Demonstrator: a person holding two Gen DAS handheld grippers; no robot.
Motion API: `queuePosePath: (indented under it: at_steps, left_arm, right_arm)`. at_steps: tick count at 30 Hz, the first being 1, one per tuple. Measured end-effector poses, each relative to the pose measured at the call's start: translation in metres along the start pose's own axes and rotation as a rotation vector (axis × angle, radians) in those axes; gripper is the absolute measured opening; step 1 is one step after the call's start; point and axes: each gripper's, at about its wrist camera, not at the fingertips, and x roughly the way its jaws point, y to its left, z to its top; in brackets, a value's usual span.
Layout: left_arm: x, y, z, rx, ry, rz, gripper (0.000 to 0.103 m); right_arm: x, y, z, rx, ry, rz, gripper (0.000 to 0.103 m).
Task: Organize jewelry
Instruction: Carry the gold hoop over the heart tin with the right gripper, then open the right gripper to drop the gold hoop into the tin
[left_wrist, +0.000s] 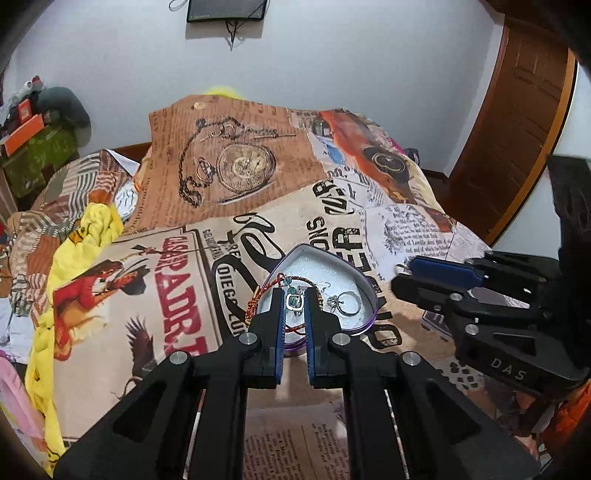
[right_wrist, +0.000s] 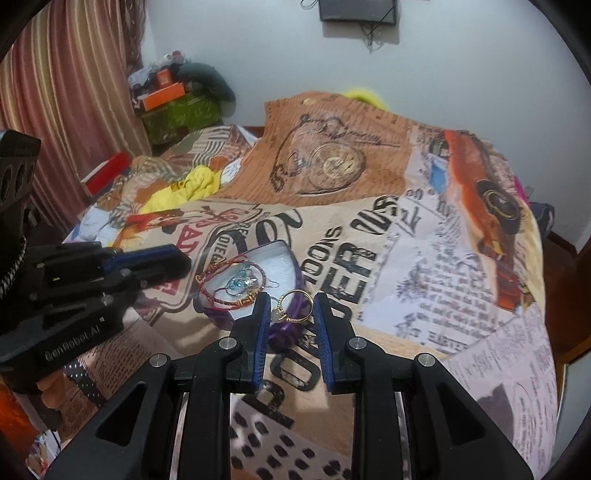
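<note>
A heart-shaped tin (left_wrist: 364, 282) with a purple rim and white lining lies on the bed; it also shows in the right wrist view (right_wrist: 295, 266). In it lie a red-gold braided bracelet (right_wrist: 218, 295), blue bead earrings (right_wrist: 236, 284) and a silver ring (left_wrist: 349, 302). My left gripper (left_wrist: 294, 301) is shut on a small silver piece with a blue-green stone (left_wrist: 294, 301), over the tin. My right gripper (right_wrist: 290, 304) is shut on a gold ring (right_wrist: 293, 306), held at the tin's near rim. The right gripper also shows in the left wrist view (left_wrist: 402, 277).
The bed is covered by a printed quilt (left_wrist: 236, 177) with newspaper and pocket-watch pictures. Yellow cloth (left_wrist: 92, 229) lies bunched at the left. A wooden door (left_wrist: 517, 122) stands at the right, striped curtains (right_wrist: 66, 74) and cluttered boxes (right_wrist: 173, 103) at the left.
</note>
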Motion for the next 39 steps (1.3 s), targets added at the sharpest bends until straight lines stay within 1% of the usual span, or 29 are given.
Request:
queuePosePath:
  at_steps: [8,15,20,31,39]
  left_arm:
    - [0.018,0.007,-0.002,-0.017,0.027,-0.014,0.008]
    - [0.024,0.007,-0.004,-0.007,0.035,-0.026,0.008]
    - [0.025,0.01,-0.005,-0.02,0.043,-0.046,0.008]
    - [0.021,0.019,-0.004,-0.06,0.057,-0.044,0.008]
    - [-0.006,0.021,0.002,-0.072,0.011,-0.021,0.008]
  right_arm:
    - [0.023,0.007,0.016,-0.046,0.03,0.014,0.021]
    - [0.038,0.011,0.019,-0.069,0.05,0.014,0.021]
    - [0.043,0.013,0.019,-0.082,0.066,0.01,0.022]
    - [0.042,0.018,0.021,-0.108,0.085,-0.018,0.022]
    - [0.02,0.022,0.025,-0.108,0.055,-0.029,0.022]
